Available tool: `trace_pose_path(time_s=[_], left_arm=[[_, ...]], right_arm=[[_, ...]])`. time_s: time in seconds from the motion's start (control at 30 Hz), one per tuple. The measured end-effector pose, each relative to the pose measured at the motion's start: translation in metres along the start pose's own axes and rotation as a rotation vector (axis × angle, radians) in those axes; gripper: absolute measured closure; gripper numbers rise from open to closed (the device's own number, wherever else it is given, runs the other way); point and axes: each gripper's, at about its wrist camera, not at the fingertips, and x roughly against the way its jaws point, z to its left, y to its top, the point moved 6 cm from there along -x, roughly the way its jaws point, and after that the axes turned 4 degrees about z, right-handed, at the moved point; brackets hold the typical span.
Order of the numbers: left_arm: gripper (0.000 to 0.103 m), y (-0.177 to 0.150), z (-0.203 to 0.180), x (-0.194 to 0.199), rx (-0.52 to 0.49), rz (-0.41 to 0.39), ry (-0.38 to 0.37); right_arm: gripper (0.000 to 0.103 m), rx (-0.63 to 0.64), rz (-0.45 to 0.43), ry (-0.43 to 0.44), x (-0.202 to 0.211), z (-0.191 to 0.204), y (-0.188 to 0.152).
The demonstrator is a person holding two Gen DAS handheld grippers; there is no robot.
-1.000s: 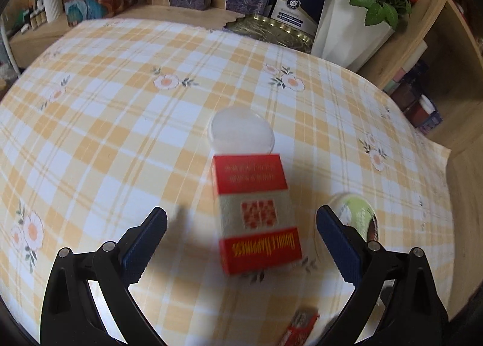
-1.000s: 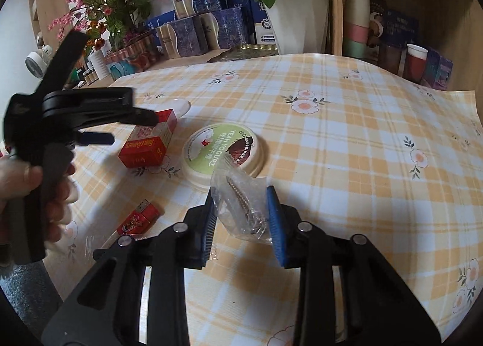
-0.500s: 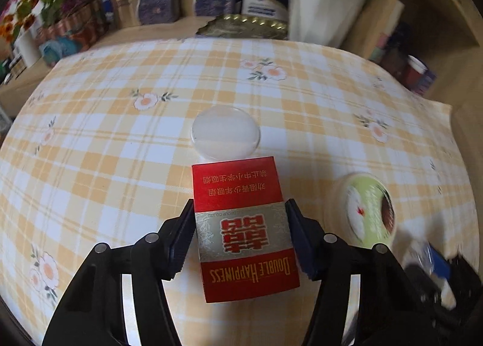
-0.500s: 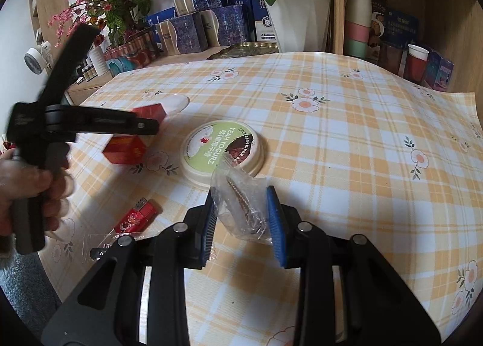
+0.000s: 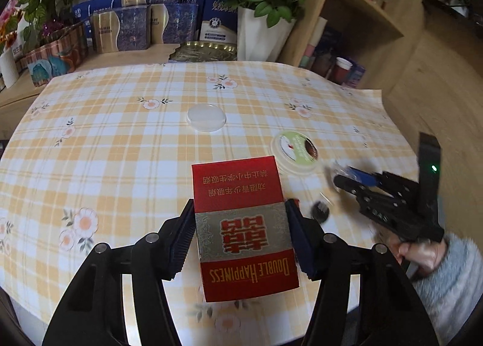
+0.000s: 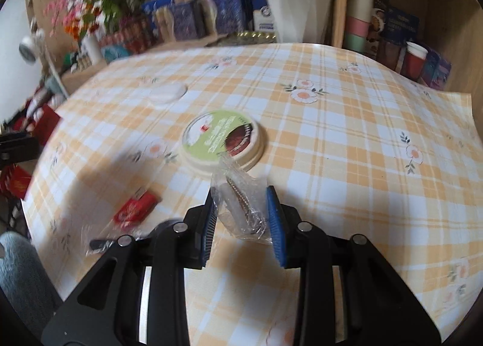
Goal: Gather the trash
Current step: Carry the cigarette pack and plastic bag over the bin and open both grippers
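My left gripper (image 5: 241,237) is shut on a red and silver cigarette box (image 5: 241,225) marked Double Happiness and holds it above the table's near edge. My right gripper (image 6: 243,222) is shut on a clear plastic wrapper (image 6: 241,204) with a small metal chain inside, just above the table. It also shows in the left wrist view (image 5: 347,178) at the right. A green yogurt lid (image 6: 222,142) and a clear round lid (image 6: 167,93) lie on the checked tablecloth (image 6: 332,134). A small red packet (image 6: 135,210) and a black bit in plastic (image 6: 101,244) lie near the front edge.
A white vase of red roses (image 5: 259,34), blue gift boxes (image 5: 135,25) and a gold tray (image 5: 205,51) stand behind the table. A wooden shelf with cups (image 6: 359,28) stands at the right. The tablecloth's right edge (image 5: 380,95) curls up.
My left gripper closed on the cigarette box, lifted it and drew back from the table. My right gripper kept hold of the wrapper and shifted right and up.
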Motion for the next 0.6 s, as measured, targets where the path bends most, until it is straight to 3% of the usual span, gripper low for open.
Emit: trace_pose_path(time_s=[0.1, 0.27, 0.6], left_arm=[[0.046, -0.013, -0.003, 0.028, -0.049, -0.025, -0.015], [0.046, -0.035, 0.0, 0.065, -0.086, -0.049, -0.032], [0.046, -0.111, 0.005, 0.101, -0.096, -0.061, -0.059]], right_arm=[[0.069, 0.058, -0.045, 0.007, 0.036, 0.019, 0.003], [0.069, 0.03, -0.111, 0.061, 0.085, 0.043, -0.006], [0.069, -0.01, -0.135, 0.113, 0.13, 0.11, -0.077]])
